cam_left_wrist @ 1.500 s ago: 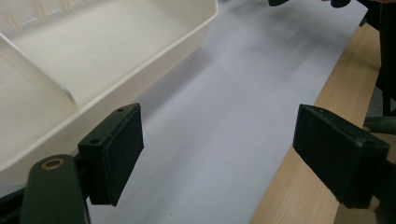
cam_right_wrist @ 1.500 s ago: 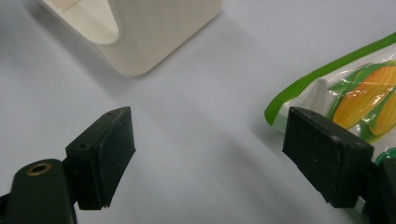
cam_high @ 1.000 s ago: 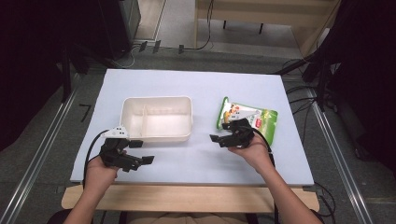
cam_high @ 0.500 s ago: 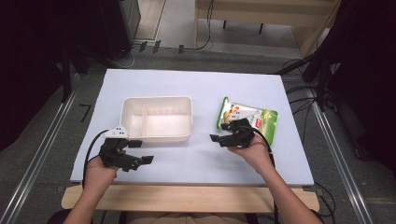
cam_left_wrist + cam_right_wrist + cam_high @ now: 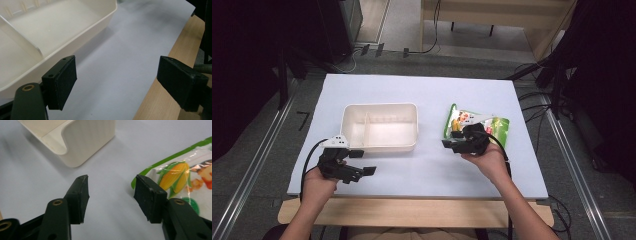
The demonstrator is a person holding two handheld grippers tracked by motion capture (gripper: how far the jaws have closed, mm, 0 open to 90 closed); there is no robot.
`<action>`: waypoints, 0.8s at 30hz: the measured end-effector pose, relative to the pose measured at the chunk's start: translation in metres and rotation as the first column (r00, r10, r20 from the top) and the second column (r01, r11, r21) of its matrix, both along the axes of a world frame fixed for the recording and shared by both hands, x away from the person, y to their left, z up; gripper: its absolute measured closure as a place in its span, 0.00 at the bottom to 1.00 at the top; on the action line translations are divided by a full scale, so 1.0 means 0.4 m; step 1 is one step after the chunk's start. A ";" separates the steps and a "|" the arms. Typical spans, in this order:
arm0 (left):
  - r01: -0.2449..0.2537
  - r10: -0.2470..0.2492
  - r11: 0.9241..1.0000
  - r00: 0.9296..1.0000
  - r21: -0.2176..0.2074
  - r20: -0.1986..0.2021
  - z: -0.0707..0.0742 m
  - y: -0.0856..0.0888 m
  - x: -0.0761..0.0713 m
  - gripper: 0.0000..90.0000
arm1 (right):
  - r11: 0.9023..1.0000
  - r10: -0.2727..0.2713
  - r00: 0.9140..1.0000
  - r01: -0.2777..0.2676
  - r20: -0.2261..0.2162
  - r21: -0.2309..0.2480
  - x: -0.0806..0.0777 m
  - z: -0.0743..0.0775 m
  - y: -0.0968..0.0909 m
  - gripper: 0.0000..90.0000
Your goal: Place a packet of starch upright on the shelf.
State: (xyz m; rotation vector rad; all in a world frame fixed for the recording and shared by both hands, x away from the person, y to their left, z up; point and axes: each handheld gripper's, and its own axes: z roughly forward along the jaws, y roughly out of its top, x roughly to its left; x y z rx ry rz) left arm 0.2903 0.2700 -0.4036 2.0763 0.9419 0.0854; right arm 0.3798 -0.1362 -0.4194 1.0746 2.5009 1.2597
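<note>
My right gripper (image 5: pixel 111 196) sits half open, jaws just closing on nothing, the snack bag (image 5: pixel 477 125) flat just beside its right pad (image 5: pixel 147 197) and right of the tray (image 5: pixel 379 147) — risk: pads skid off the slick film; left gripper (image 5: pixel 116 82) idles wide, empty.

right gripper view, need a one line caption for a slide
Right gripper, jaws apart and just closing on nothing, between the cream tray and the corn snack bag.
</note>
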 end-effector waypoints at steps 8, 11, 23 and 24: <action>0.000 0.000 1.000 1.000 -0.009 0.008 0.001 0.003 -0.003 0.19 | 1.000 -0.028 1.000 0.028 0.011 0.009 0.009 0.024 -0.045 0.58; 0.000 0.000 1.000 1.000 -0.011 0.008 0.000 0.005 -0.006 0.19 | 0.999 -0.035 0.998 0.034 0.050 0.017 0.014 0.032 -0.070 0.65; -0.012 0.012 1.000 1.000 0.004 0.012 0.001 0.010 -0.022 0.19 | 0.987 -0.163 0.987 0.163 0.014 0.010 0.104 0.048 -0.111 0.93; -0.012 0.012 1.000 1.000 0.001 0.014 0.001 0.010 -0.023 0.19 | 0.985 -0.170 0.985 0.170 0.006 0.007 0.114 0.046 -0.110 0.95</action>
